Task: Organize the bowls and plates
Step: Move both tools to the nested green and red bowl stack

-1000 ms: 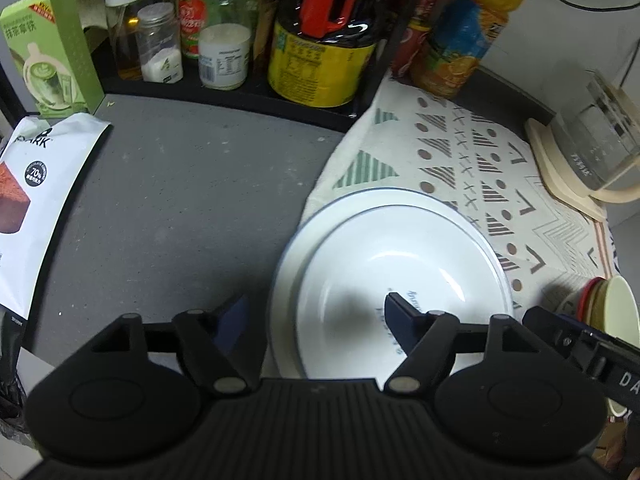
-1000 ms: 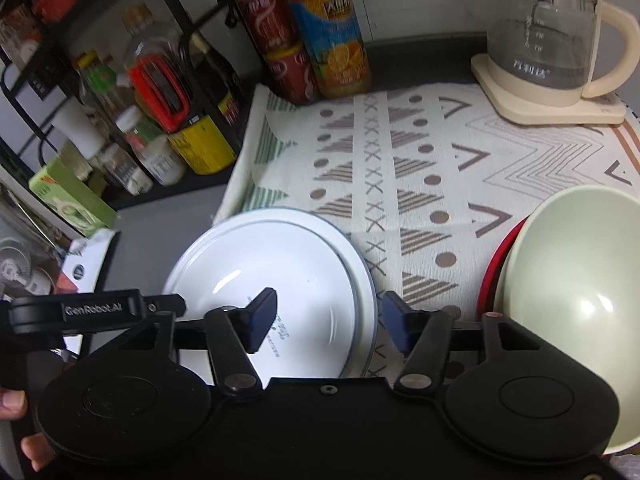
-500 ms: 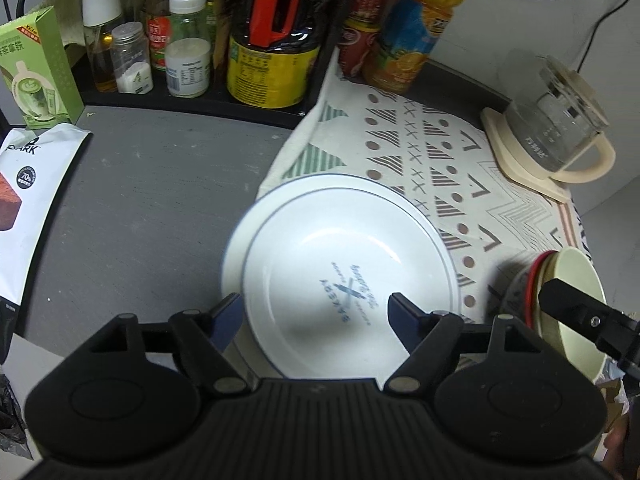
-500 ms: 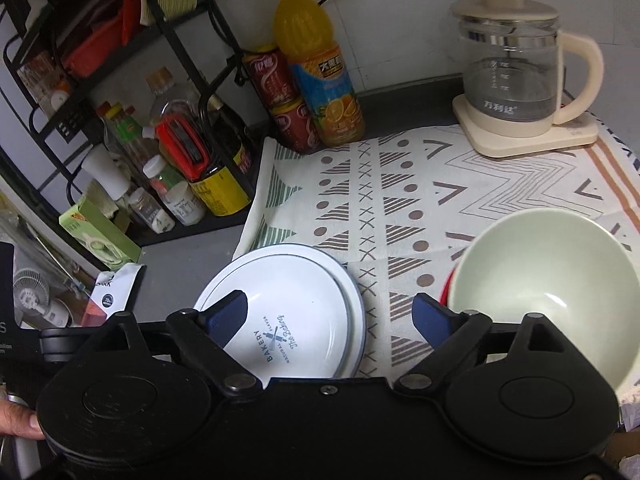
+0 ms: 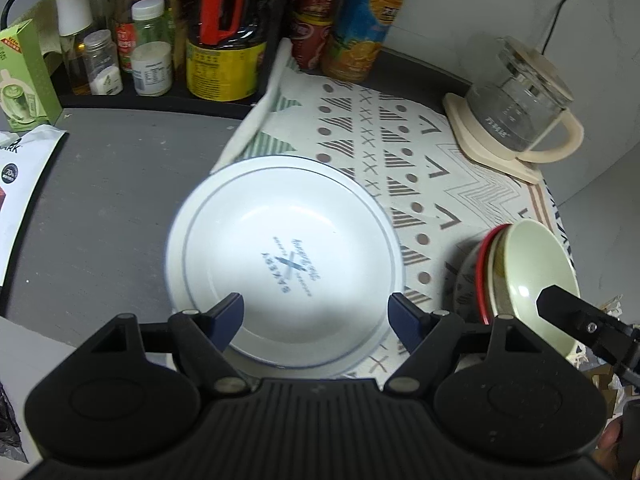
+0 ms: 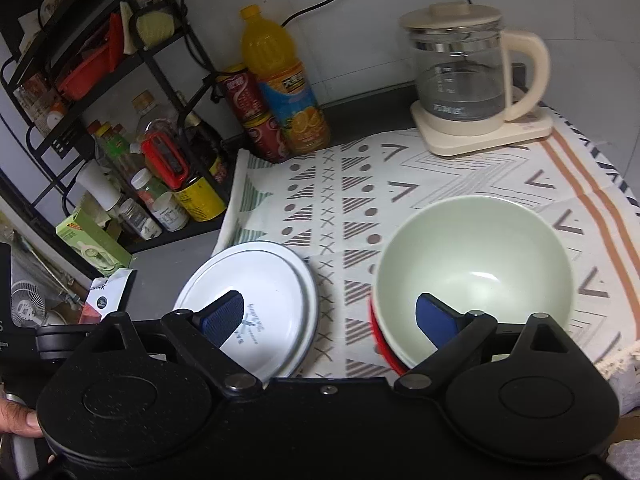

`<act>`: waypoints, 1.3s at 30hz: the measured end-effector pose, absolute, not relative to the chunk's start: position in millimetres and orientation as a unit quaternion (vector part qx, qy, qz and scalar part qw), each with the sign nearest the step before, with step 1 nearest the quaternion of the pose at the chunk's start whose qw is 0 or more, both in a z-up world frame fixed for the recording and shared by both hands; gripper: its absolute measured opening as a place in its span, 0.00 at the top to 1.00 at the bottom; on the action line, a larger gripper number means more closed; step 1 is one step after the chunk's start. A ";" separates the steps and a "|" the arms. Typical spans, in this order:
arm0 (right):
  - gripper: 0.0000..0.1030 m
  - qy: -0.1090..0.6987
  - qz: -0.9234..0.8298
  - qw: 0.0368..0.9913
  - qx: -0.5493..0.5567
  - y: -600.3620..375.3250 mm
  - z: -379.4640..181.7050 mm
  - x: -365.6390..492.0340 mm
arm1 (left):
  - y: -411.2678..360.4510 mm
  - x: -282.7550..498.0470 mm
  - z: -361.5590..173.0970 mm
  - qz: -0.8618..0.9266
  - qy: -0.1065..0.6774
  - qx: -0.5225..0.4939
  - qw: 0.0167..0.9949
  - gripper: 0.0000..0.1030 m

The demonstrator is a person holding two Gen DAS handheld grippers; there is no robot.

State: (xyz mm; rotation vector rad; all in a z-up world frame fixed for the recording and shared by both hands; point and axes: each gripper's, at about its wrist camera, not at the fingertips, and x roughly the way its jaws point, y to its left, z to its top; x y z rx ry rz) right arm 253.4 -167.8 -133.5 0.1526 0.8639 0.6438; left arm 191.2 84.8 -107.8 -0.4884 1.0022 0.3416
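Two stacked white plates (image 5: 286, 264) lie at the left edge of the patterned cloth; the top one has a blue print in its middle. They also show in the right wrist view (image 6: 256, 304). A pale green bowl (image 6: 476, 276) sits nested in a red bowl (image 6: 380, 344) to their right, also in the left wrist view (image 5: 532, 276). My left gripper (image 5: 316, 312) is open and empty, above the plates' near rim. My right gripper (image 6: 332, 316) is open and empty, raised between the plates and the bowls.
A glass kettle (image 6: 464, 76) on a cream base stands at the back right of the cloth (image 6: 440, 188). A juice bottle (image 6: 284, 88) and red cans (image 6: 256, 120) stand at the back. A black rack (image 6: 120, 120) of bottles and jars fills the left. A green carton (image 5: 24, 76) and a white pouch (image 5: 20, 184) lie left.
Both grippers have pulled back and up from the plates, so more of the counter shows. The right gripper's jaws have opened wider and swung right toward the bowls. The plates have not moved.
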 end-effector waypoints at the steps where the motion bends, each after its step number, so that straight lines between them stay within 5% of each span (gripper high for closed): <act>1: 0.10 0.410 0.305 0.856 0.073 -171.8 -133.4 252.7 | 81.1 191.7 -107.3 0.160 0.473 -0.230 0.835 0.25; 39: 0.08 0.456 0.182 0.862 0.124 -253.3 -166.9 293.1 | -4.5 285.9 -126.1 0.065 0.510 -0.191 0.836 0.25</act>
